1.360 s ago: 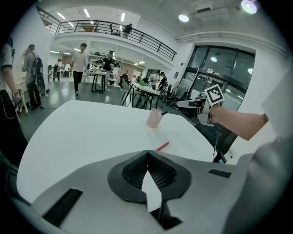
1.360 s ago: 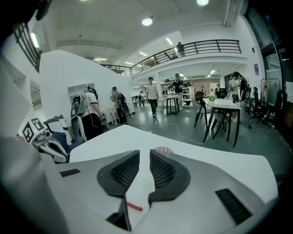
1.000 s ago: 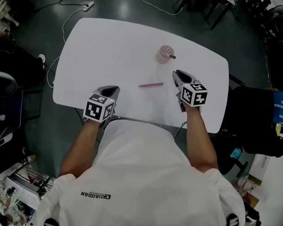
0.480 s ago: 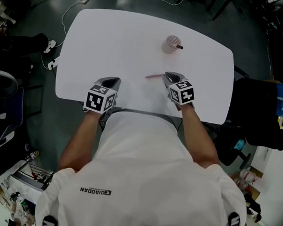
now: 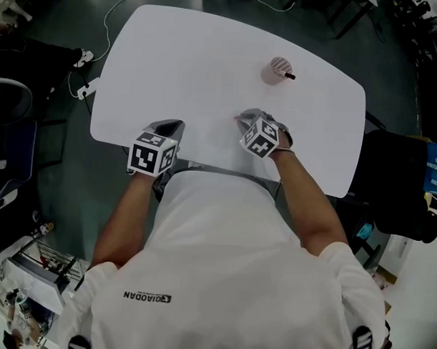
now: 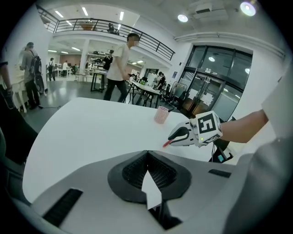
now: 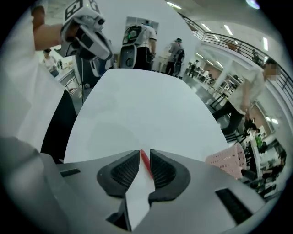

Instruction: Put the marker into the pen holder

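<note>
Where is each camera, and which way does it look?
Head view: on the person's head, looking steeply down at the white table; shows white shirt, both forearms, left gripper, right gripper.
Left gripper view: rides the left gripper, looks along its shut jaws across the table to the right gripper and pink pen holder; right forearm shows.
Right gripper view: rides the right gripper, looks along jaws shut on the red marker toward the left gripper; white shirt shows.
Shared: all three show the pen holder and both grippers.
</note>
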Tool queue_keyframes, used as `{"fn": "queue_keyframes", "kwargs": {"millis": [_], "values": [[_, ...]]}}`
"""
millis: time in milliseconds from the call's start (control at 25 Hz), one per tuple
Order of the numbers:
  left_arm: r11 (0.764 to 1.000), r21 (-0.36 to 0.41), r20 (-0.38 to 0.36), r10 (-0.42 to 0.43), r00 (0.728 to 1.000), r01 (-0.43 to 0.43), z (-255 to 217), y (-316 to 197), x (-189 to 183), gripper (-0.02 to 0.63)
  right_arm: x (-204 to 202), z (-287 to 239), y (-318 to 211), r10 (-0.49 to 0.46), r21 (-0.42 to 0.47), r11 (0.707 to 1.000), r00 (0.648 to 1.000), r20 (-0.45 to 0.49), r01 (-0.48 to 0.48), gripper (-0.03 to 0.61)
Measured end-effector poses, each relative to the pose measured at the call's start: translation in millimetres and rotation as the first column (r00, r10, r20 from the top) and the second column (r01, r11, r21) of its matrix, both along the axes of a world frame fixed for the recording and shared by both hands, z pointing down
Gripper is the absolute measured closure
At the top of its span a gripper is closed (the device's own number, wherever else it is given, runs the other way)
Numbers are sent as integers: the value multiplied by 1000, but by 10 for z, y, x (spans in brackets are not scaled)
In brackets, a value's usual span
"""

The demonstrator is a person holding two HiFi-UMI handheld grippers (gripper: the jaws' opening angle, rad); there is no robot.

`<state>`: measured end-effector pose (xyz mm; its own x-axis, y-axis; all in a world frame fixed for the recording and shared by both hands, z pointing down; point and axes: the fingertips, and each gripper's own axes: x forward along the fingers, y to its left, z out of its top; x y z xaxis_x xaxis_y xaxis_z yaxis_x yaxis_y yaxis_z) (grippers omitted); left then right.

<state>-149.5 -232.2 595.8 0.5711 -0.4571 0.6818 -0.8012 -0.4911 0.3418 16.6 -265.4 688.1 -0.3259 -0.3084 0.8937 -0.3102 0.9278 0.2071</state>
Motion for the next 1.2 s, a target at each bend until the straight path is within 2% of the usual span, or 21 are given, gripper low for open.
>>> {"fn": "queue_keyframes", "kwargs": {"millis": [120,240,360,760,960,1200], "values": [[999,-1,-7,-42,999,42,15,62,-135,588,-42,123,6,-128,8,992,987,-94,129,488],[997,-5,-10,-72,997,72,45,124,-273,588,-66,237,-12,-237,-3,970,952,-196,241,486],[995,-12,-12,-100,995,100,63,165,-362,588,-65,307,-16,-313,-40,949,915,-256,313,482],[991,-13,-17,-134,991,134,76,220,-464,588,-44,462,2,-375,-125,927,870,-319,354,491],[992,-14,-16,-129,992,129,102,210,-455,588,-54,491,30,-385,-119,923,867,-315,367,520],[994,-11,-22,-108,994,108,87,224,-463,588,-135,480,70,-387,-113,922,858,-338,371,523]]}}
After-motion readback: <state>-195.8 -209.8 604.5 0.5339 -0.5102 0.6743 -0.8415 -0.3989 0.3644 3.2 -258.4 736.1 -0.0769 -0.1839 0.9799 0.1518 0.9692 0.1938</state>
